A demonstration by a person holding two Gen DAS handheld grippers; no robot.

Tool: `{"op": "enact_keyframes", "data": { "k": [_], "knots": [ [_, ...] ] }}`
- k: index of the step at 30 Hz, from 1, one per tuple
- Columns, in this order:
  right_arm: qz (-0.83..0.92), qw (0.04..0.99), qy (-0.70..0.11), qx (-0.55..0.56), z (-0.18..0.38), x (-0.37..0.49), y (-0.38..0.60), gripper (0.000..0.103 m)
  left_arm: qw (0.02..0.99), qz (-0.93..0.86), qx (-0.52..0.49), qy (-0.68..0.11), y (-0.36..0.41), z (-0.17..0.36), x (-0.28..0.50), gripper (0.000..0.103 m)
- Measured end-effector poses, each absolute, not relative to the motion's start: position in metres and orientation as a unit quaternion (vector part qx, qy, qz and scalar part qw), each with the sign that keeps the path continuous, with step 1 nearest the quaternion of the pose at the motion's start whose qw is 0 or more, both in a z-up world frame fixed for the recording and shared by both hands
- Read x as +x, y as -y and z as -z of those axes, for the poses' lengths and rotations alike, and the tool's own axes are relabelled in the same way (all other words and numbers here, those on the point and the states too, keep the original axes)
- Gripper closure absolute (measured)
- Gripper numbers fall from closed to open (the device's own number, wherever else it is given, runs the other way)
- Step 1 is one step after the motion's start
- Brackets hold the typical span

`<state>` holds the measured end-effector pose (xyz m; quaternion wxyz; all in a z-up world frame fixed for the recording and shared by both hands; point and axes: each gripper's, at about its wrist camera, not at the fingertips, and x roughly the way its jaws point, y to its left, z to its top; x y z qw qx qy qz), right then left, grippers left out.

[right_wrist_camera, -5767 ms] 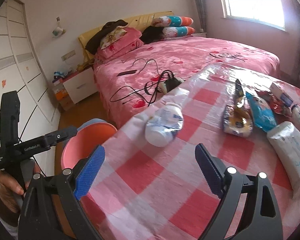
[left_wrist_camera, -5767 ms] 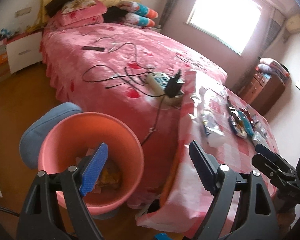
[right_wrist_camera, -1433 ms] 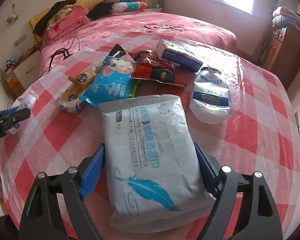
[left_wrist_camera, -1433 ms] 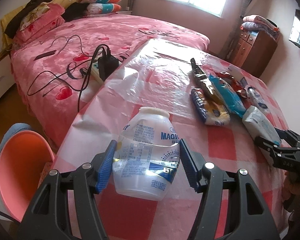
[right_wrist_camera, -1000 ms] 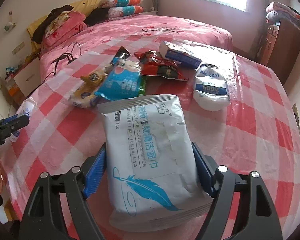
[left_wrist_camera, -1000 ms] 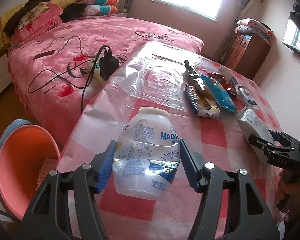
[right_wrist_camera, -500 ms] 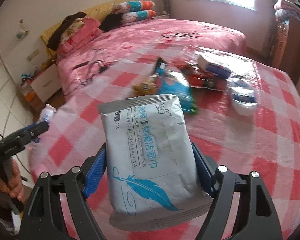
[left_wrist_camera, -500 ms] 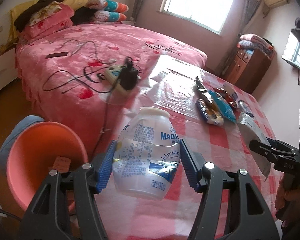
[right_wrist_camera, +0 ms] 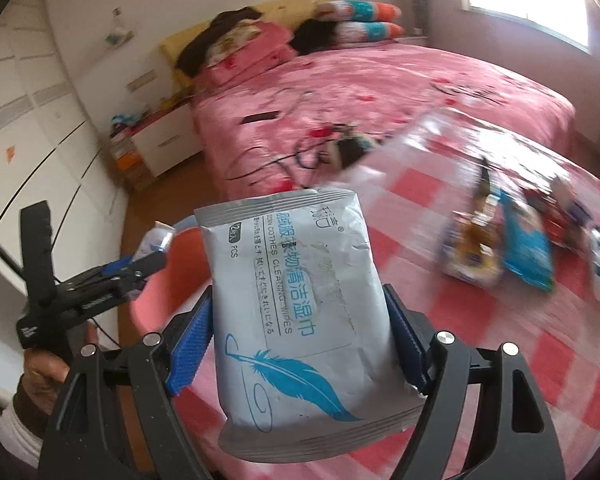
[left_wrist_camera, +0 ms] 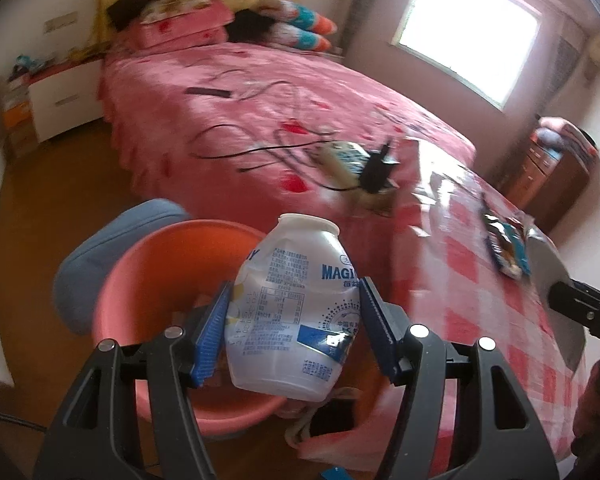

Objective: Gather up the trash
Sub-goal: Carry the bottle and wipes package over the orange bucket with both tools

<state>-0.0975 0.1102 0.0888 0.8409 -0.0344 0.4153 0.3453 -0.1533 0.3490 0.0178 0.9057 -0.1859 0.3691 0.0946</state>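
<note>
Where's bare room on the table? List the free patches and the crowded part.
Free: the checked cloth between the wipes pack in the right gripper and the wrappers, and the table's near edge. Crowded: the far right, where wrappers lie packed together. The bottle in the left gripper hangs by the bin.

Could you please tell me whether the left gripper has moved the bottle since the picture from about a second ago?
Yes. The left gripper has carried the bottle off the checked table to above the pink bin.
</note>
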Motion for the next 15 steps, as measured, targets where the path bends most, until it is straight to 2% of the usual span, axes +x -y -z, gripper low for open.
{"op": "enact_keyframes", "data": {
  "k": [11, 14, 15],
  "knots": [
    [-0.424, 0.796, -0.428, -0.061, -0.078, -0.098, -0.223, 0.024, 0.886, -0.149, -0.238, -0.369, -0.413, 0.008, -0.176, 0.04],
    [-0.441, 0.785, -0.432, -0.052, -0.072, -0.094, -0.247, 0.02, 0.88, -0.159, -0.25, -0.372, -0.424, 0.015, -0.176, 0.04],
    [-0.444, 0.783, -0.433, -0.048, -0.071, -0.092, -0.251, 0.013, 0.877, -0.162, -0.254, -0.374, -0.428, 0.018, -0.176, 0.04]
  ]
}}
